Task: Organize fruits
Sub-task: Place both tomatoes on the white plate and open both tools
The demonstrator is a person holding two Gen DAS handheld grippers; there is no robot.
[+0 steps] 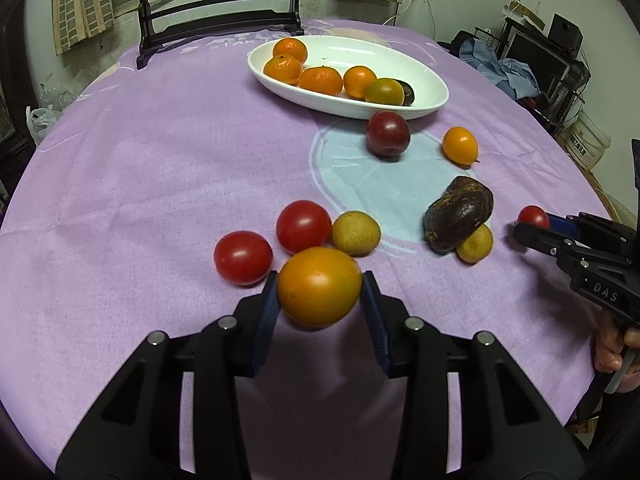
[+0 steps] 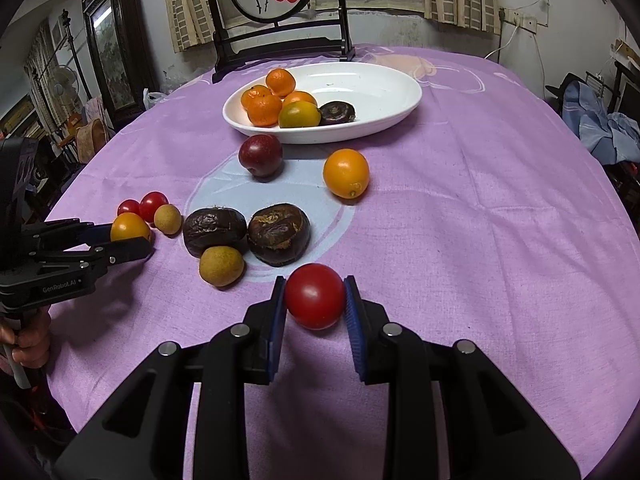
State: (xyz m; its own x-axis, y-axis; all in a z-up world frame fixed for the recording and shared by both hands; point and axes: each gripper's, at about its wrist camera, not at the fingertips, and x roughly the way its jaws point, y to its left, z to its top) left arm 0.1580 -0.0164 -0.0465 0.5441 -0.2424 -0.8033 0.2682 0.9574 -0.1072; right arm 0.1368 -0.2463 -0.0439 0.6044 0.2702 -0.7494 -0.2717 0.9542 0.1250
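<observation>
Table (image 2: 500,240): covered by a purple cloth with a pale blue round print near its middle
Dish (image 2: 384,92): white oval, at the far side of the table, holding orange mandarins (image 2: 264,110), a greenish-orange citrus (image 2: 299,115) and one dark wrinkled fruit (image 2: 337,113)
Left gripper (image 1: 319,300): its blue pads are clamped on an orange-yellow round fruit (image 1: 319,286), right at the cloth beside two red tomatoes (image 1: 243,257) and a tan longan (image 1: 355,233)
Right gripper (image 2: 315,304): pressed together on a red tomato (image 2: 315,296), low over the near side of the cloth
Dark wrinkled fruits (image 2: 279,234): two lie side by side on the blue print, a second tan longan (image 2: 221,266) touching the left one
Plum (image 2: 261,155): dark red, just in front of the dish
Loose orange fruit (image 2: 346,173): near the plum, on its right in the right wrist view
</observation>
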